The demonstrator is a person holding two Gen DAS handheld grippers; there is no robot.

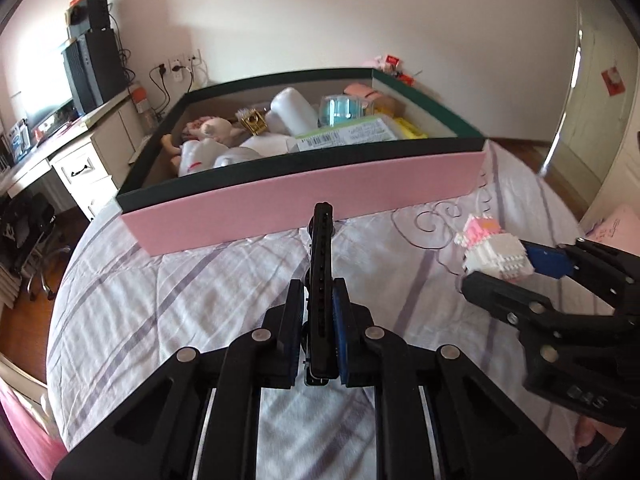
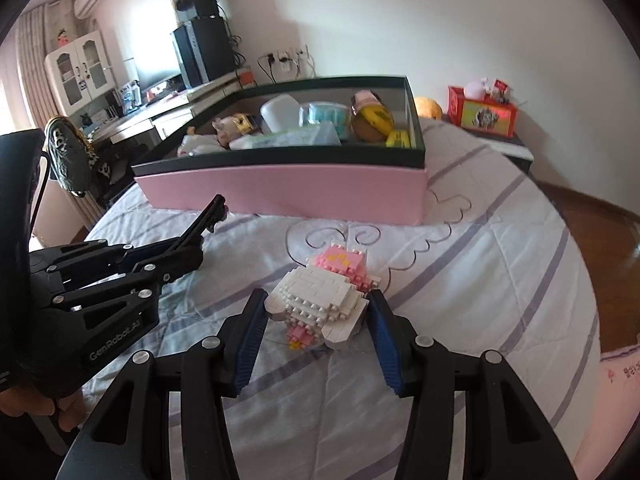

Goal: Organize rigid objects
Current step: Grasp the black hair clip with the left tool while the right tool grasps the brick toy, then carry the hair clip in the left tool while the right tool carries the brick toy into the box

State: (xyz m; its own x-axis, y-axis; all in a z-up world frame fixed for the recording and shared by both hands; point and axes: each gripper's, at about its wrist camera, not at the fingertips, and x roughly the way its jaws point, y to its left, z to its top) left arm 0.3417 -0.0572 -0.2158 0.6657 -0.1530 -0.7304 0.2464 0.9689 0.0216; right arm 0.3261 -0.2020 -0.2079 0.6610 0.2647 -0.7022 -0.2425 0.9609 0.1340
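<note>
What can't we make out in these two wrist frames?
- Slim black object in the left gripper: seen edge-on in the left wrist view, blurred in the right; its kind is unclear.
- Pink box: the near wall hides its floor and lower contents in both views.
- Label in the box: print too small.
- Block figure in the right gripper: its underside is hidden against the bedspread.

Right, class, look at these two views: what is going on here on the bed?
A person is tidying loose things into the pink box on the bed. The left gripper is shut on a thin black bar. The right gripper holds a pink-and-white brick figure. Neither is in the box yet.
</note>
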